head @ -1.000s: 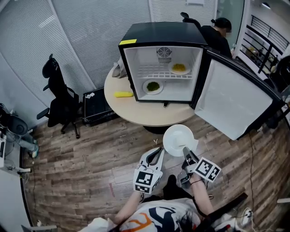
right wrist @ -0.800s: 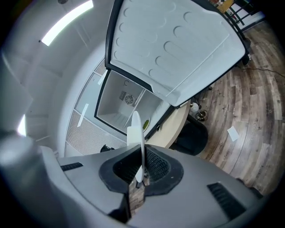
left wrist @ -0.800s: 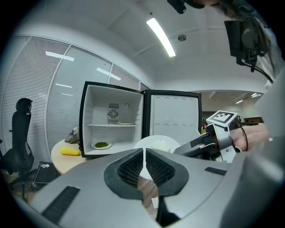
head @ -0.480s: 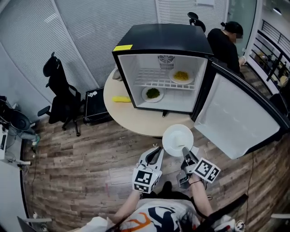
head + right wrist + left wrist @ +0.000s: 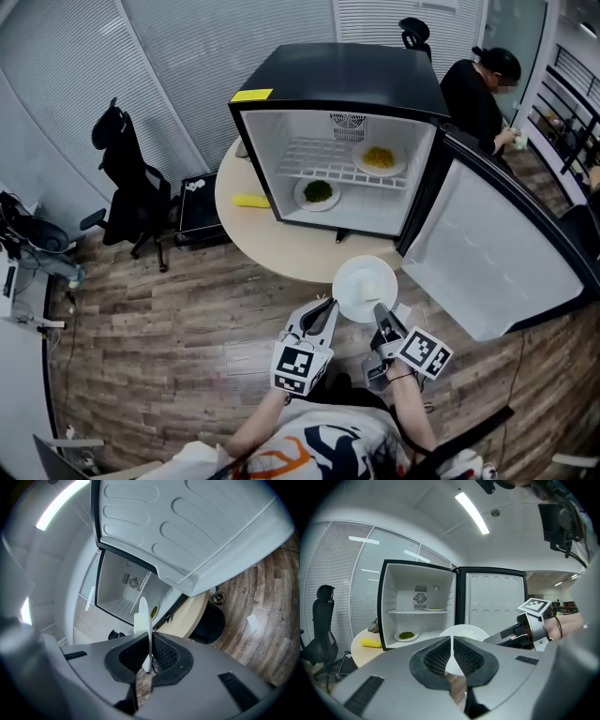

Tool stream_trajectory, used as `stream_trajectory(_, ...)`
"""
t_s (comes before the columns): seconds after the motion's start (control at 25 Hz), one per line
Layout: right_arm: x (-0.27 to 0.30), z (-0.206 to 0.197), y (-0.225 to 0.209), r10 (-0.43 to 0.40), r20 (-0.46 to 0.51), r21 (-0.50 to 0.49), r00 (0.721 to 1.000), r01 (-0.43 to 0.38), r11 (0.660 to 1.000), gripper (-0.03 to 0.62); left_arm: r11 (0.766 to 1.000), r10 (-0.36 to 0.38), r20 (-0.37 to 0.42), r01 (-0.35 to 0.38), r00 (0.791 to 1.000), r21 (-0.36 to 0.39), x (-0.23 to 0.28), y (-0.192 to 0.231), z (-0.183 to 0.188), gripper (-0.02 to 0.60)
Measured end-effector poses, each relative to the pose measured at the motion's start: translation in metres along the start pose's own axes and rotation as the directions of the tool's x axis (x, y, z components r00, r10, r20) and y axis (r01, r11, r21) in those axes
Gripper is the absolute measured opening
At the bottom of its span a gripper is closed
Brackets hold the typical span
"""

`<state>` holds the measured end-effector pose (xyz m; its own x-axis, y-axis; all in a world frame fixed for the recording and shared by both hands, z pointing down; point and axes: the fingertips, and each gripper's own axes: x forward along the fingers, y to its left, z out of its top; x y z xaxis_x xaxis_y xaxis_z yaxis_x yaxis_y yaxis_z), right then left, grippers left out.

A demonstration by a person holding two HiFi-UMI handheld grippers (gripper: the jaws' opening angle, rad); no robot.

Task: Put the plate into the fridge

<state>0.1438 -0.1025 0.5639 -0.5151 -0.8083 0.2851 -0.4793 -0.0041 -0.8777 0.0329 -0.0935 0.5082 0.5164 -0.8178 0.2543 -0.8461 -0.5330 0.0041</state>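
Observation:
A white empty plate (image 5: 365, 287) hangs over the wooden floor in front of the open black fridge (image 5: 337, 84). My right gripper (image 5: 382, 317) is shut on the plate's near rim. In the right gripper view the plate (image 5: 144, 616) stands edge-on between the pads of that gripper (image 5: 149, 660). My left gripper (image 5: 326, 307) floats just left of the plate, shut with nothing in it. From the left gripper view, the closed tips (image 5: 452, 639) sit in front of the plate (image 5: 464, 631). The fridge door (image 5: 506, 253) swings out to the right.
The fridge stands on a round table (image 5: 281, 246). Inside, a plate of green food (image 5: 318, 192) lies on the floor and a plate of yellow food (image 5: 379, 157) on the wire shelf. A yellow object (image 5: 251, 201) lies on the table. An office chair (image 5: 131, 187) stands left; a person (image 5: 478, 94) behind.
The plate and both grippers have edged a little up toward the table and fridge. The right gripper's hold on the plate is unchanged.

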Motion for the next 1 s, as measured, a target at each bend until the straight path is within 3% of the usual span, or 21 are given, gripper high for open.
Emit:
stream_trajectory(0.16, 0.009, 0.004, -0.002, 0.001, 0.009, 0.009, 1.0, -0.001, 1.0, 0.024, 1.0, -0.01, -0.011, 0.01, 1.0, 0.02, 0.007, 0.005, -0.002, 0.025)
stream_trajectory(0.52, 0.049, 0.018, -0.002, -0.022, 0.046, 0.054, 0.999, 0.019, 0.998, 0.025, 0.992, -0.106, -0.027, 0.107, 0.994, 0.064, 0.042, 0.024, 0.005, 0.025)
stream_trajectory(1.0, 0.124, 0.052, -0.006, -0.095, 0.163, 0.139, 0.982, 0.072, 0.988, 0.025, 0.97, -0.216, -0.058, 0.22, 0.975, 0.098, 0.098, 0.091, 0.015, 0.025)
